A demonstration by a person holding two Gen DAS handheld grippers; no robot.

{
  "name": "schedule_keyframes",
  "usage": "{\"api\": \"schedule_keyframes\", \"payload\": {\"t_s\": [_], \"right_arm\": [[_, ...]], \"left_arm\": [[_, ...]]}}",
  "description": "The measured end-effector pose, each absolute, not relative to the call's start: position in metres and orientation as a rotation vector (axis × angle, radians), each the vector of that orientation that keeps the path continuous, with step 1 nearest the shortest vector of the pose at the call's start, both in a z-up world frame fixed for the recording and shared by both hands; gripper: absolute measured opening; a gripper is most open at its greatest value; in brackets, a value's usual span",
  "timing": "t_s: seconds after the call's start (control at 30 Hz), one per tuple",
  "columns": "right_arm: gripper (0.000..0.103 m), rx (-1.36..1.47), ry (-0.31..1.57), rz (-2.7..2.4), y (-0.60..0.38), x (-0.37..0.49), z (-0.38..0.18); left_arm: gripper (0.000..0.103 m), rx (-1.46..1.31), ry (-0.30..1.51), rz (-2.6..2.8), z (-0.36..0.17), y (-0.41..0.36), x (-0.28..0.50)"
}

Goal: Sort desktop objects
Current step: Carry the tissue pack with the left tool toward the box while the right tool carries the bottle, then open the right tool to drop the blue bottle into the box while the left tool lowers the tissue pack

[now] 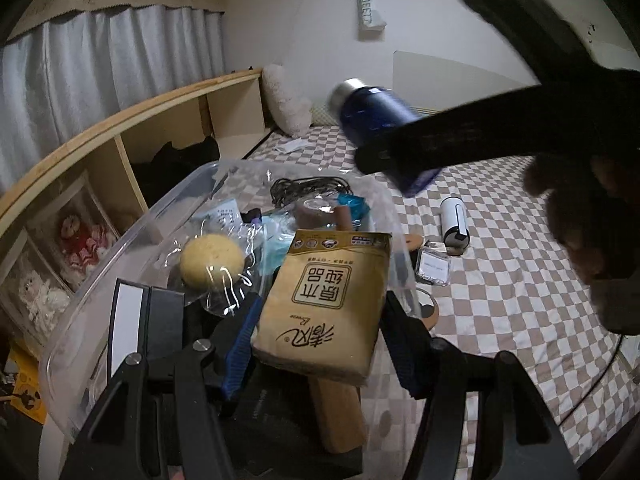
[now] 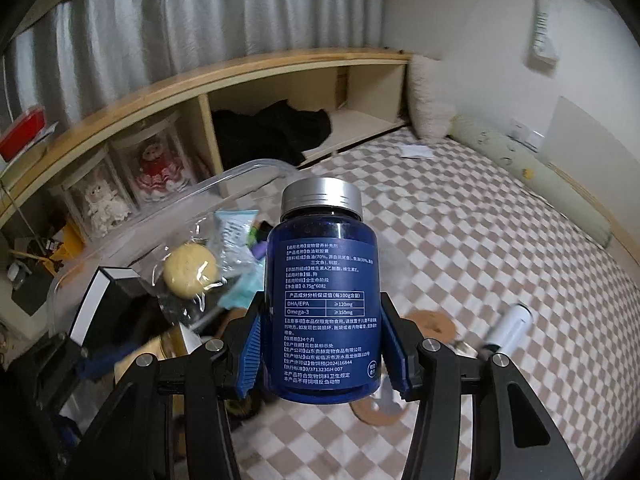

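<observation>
Kraft-brown tissue pack and blue bottle held over the bed

Clear plastic bin (image 1: 132, 232) sits at the checked bedspread's (image 1: 500, 280) left edge; above it the left gripper (image 1: 316, 344) clamps the tan paper tissue pack (image 1: 324, 304), while the right gripper (image 2: 320, 344) pinches a silver-capped dark blue pill bottle (image 2: 322, 300). That smooth round bottle could slip loose mid-swing.

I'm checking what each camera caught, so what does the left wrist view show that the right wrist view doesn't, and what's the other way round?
Only the left wrist view: the tissue pack held in the left gripper, and a black cable coil in the clear bin.
Only the right wrist view: the blue bottle's printed label, and a red box on the shelf.
Both: the bottle in the right gripper, the wrapped yellow bun, the checkered bedsheet.
</observation>
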State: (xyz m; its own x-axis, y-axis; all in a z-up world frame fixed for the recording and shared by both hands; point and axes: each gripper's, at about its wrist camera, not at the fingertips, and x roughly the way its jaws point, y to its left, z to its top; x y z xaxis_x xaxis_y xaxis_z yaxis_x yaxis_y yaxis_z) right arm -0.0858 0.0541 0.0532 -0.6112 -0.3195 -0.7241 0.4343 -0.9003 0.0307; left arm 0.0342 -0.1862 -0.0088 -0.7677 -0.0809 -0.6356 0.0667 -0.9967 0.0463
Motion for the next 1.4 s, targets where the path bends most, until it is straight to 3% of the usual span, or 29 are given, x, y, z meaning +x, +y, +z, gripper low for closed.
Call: {"api": "schedule_keyframes", "payload": {"t_s": [0.73,1.4], "right_arm": [[0.053,1.267,0.444,-2.279,-0.015,-0.132,0.030],[0.053,1.284,0.427,-2.307,-0.042,-0.173,0.019]], "left_arm": [[0.059,1.139,-0.051,-2.836,-0.024,-0.204,0.034],[0.060,1.191,-0.035,-2.865,-0.029,-0.216,0.028]]}}
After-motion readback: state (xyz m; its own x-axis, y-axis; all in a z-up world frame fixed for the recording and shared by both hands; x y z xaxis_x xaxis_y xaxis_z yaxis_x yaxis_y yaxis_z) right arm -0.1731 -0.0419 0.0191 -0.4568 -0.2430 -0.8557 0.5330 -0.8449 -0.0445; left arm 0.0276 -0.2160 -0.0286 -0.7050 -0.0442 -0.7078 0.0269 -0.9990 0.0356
